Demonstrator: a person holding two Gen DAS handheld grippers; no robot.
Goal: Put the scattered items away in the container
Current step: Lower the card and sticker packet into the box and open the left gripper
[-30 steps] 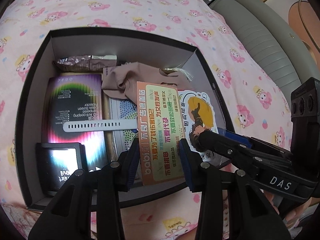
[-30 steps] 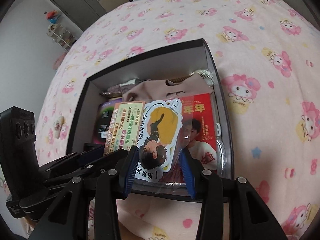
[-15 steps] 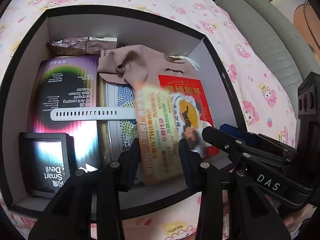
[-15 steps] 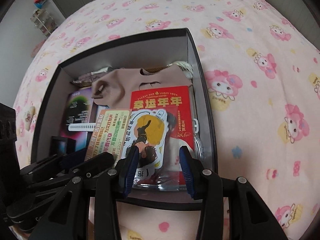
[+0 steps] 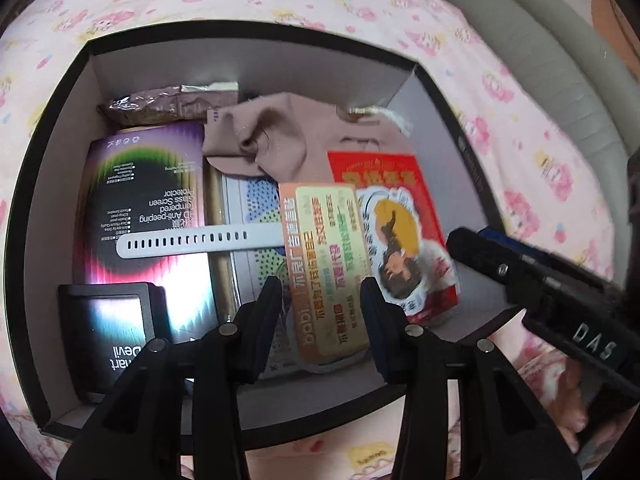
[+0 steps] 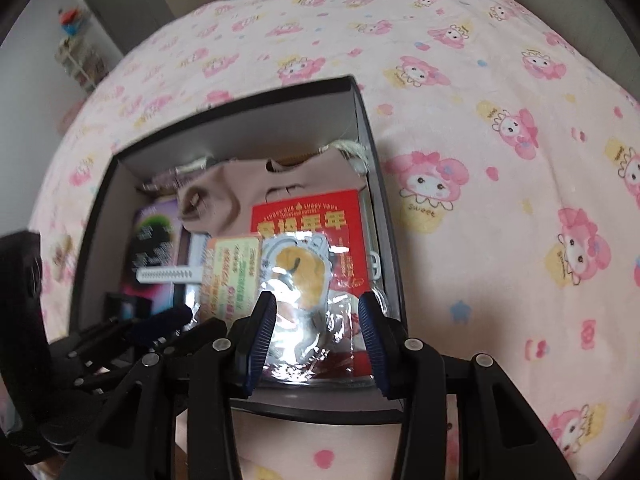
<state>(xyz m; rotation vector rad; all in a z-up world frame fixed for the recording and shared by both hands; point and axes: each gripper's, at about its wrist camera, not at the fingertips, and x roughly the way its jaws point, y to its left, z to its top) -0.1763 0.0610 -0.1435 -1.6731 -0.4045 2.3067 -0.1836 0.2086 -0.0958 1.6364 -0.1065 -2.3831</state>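
Black box (image 5: 48, 208) on pink sheet (image 6: 480, 80) | orange card (image 5: 326, 264) and sticker (image 6: 298, 268) inside box | left gripper (image 5: 320, 312) jaws spread over card | right gripper (image 6: 316, 324) jaws spread over sticker

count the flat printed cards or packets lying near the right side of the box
3: orange-green card toward the middle, cartoon sticker packet beside it, red packet beneath them by the right wall. More may be hidden underneath.

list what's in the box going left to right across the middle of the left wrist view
screen protector pack → white strap → orange sticker sheet → character sticker → red packet
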